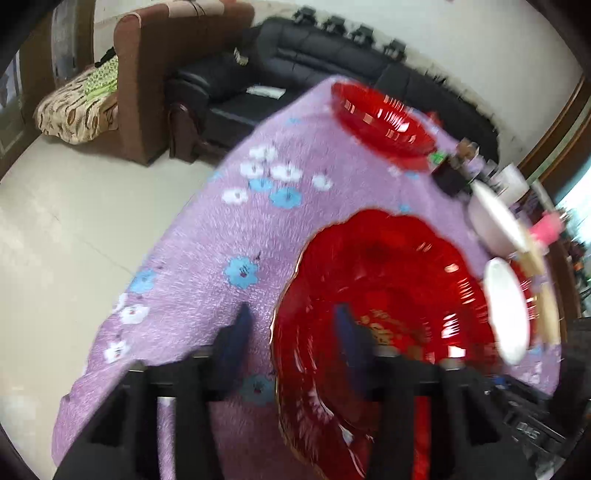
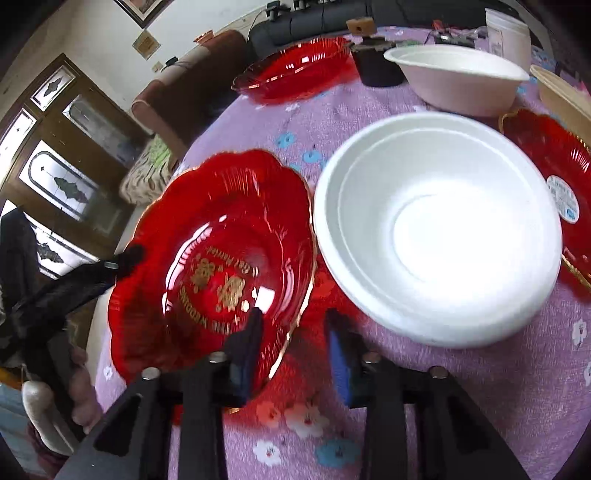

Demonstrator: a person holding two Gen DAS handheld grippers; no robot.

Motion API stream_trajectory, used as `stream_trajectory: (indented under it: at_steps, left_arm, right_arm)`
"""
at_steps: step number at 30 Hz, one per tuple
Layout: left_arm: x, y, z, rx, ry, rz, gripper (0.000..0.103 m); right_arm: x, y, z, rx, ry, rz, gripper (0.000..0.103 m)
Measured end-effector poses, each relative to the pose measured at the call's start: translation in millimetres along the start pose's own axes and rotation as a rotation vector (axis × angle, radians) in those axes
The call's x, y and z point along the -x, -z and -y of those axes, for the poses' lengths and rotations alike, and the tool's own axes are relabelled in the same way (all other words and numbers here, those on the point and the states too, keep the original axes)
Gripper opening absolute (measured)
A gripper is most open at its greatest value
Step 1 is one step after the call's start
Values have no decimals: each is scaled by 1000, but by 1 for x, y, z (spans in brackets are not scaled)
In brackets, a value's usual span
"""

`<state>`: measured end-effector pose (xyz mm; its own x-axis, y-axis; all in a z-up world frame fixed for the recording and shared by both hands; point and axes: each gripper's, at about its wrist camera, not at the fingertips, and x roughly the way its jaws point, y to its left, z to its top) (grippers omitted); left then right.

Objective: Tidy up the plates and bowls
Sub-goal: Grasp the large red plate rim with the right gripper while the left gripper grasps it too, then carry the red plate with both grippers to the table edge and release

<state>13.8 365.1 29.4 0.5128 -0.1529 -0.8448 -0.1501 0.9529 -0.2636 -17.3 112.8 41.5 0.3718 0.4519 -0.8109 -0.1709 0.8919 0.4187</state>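
A red scalloped plate with gold lettering is tilted above the purple flowered tablecloth. My right gripper is open, its fingers either side of the plate's near rim. My left gripper is open, its fingers astride the same plate's opposite rim. That gripper shows as a black arm in the right wrist view. A white foam bowl sits just right of the plate. A second white bowl and a red oval dish stand farther back.
Another red plate with a label lies at the right edge, with a beige bowl behind it. A white tub and a dark cup stand at the back. A black sofa and brown armchair lie beyond the table.
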Motion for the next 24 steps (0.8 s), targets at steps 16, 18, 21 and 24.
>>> stream_trajectory:
  at_steps: [16, 18, 21, 24]
  left_arm:
    - [89, 6, -25, 6, -105, 99, 20]
    - [78, 5, -25, 9, -119, 79, 20]
    - [57, 1, -23, 12, -116, 45, 20]
    - [33, -3, -12, -2, -117, 2, 20]
  right_arm:
    - [33, 5, -76, 253, -52, 157, 20]
    - [20, 1, -80, 259, -36, 139, 20]
    - [4, 5, -68, 235, -12, 106, 20]
    - [-8, 7, -47, 196, 14, 67, 20]
